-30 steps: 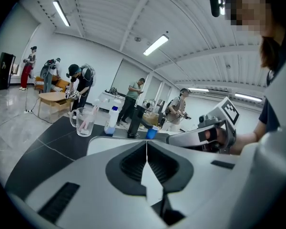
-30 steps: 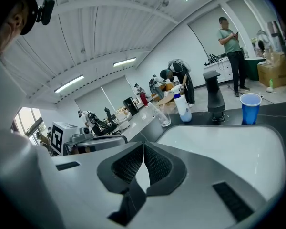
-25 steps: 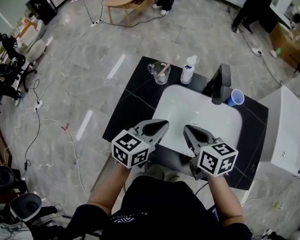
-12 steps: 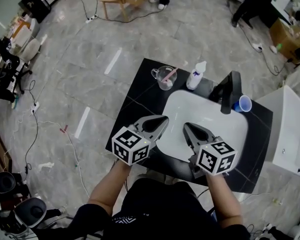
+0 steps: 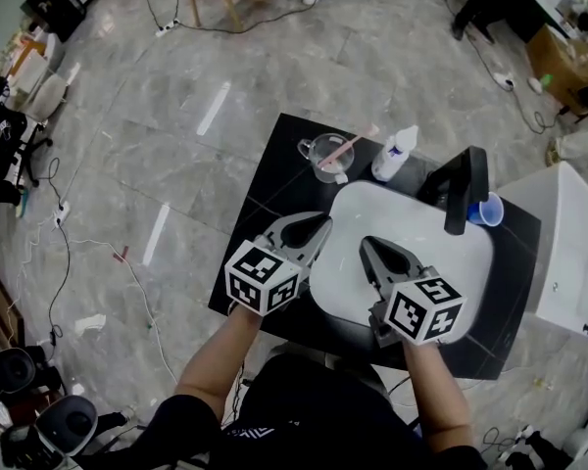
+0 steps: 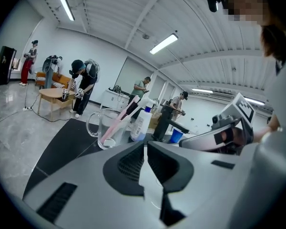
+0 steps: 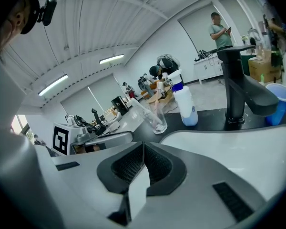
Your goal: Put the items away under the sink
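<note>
- Black countertop [image 5: 260, 218] with white oval basin [image 5: 451, 262], standing on grey marble floor [image 5: 176, 116]
- Far edge, left to right: clear glass mug [image 5: 321, 147] holding pink toothbrush [image 5: 353, 145], white spray bottle [image 5: 395, 155], black faucet [image 5: 467, 189], blue plastic cup [image 5: 488, 211]
- Left gripper [image 5: 318, 225] and right gripper [image 5: 367, 248]: jaws pressed together, empty, over basin's near rim

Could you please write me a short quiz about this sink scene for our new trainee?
1. True or false: the pink toothbrush stands in the glass mug.
2. In the head view, which item sits just right of the black faucet? A) blue cup B) spray bottle C) glass mug
3. What do the left gripper and the right gripper hold between their fingers?
Key: 1 true; 2 A; 3 nothing, both are shut and empty.
</note>
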`<state>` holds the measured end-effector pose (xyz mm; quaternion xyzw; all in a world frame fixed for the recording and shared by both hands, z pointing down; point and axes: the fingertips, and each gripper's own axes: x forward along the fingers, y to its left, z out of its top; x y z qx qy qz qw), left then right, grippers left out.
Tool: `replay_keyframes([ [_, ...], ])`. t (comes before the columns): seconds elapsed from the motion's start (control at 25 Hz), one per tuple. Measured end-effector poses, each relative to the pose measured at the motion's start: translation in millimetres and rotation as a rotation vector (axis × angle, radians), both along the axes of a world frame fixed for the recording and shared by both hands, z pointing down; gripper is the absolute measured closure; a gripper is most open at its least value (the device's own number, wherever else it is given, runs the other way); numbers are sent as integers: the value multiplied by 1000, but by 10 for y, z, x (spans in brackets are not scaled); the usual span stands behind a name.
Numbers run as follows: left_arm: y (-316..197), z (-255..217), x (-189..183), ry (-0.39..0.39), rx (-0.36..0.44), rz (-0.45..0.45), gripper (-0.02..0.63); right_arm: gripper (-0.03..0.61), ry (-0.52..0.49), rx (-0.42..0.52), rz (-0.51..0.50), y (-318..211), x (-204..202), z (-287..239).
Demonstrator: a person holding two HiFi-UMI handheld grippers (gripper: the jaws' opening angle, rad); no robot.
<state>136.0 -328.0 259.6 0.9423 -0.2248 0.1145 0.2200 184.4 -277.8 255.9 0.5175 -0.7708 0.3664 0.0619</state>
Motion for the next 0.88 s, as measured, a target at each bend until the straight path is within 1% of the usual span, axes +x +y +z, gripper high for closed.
replay_keyframes([
  [0.32,-382,129,-45,-26,68,-83,601,543,-8,-38,25,-129,-5,170],
  [0.44,-513,172,-55,-35,86,-106,587,543,-12,-48,37,-164,-2,215],
  [0.52,-594,189,-49,-34,86,-114,494,543,-10,-49,47,-197,7,224],
  [0.64,-692,207,-20,-33,100,-128,457,543,-16,-53,60,-225,35,231],
  [0.8,-785,268,67,-62,146,-126,342,543,-23,-65,70,-238,75,262],
  [0.88,-845,271,99,-63,164,-134,318,543,-20,-69,74,-240,98,279],
])
